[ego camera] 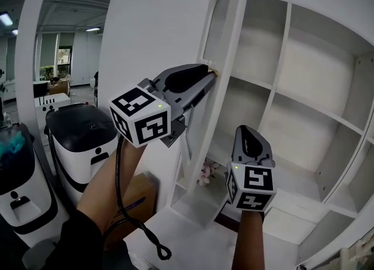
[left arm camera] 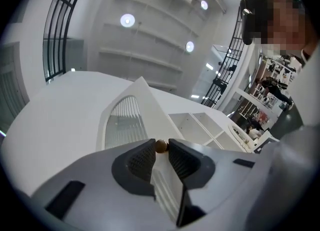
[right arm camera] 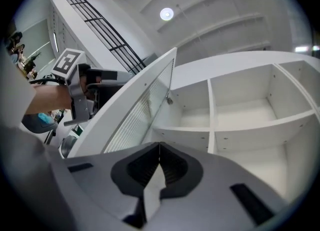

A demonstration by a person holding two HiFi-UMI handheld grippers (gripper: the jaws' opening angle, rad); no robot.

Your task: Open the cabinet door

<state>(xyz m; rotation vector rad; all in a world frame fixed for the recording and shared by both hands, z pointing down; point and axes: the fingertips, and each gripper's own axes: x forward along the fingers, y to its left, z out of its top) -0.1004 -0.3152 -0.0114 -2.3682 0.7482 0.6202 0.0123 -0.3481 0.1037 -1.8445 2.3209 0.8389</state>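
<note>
One door (ego camera: 229,58), one knob (left arm camera: 160,146), two tools.
Door stands swung out from the white cabinet (ego camera: 304,105), edge-on in the head view. Left tool (ego camera: 205,75) pinches the small brass knob. Right tool (right arm camera: 159,147) is closed and empty, low before the open shelves. Two white machines (ego camera: 82,140) and one cardboard box (ego camera: 140,190) stand at left, with a bright office and lit ceiling lights behind.

Round ceiling lights (left arm camera: 127,20) shine overhead; far windows (ego camera: 58,49) stand at the left.

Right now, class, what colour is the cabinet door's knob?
Bronze-brown knob; left gripper view shows it best.
</note>
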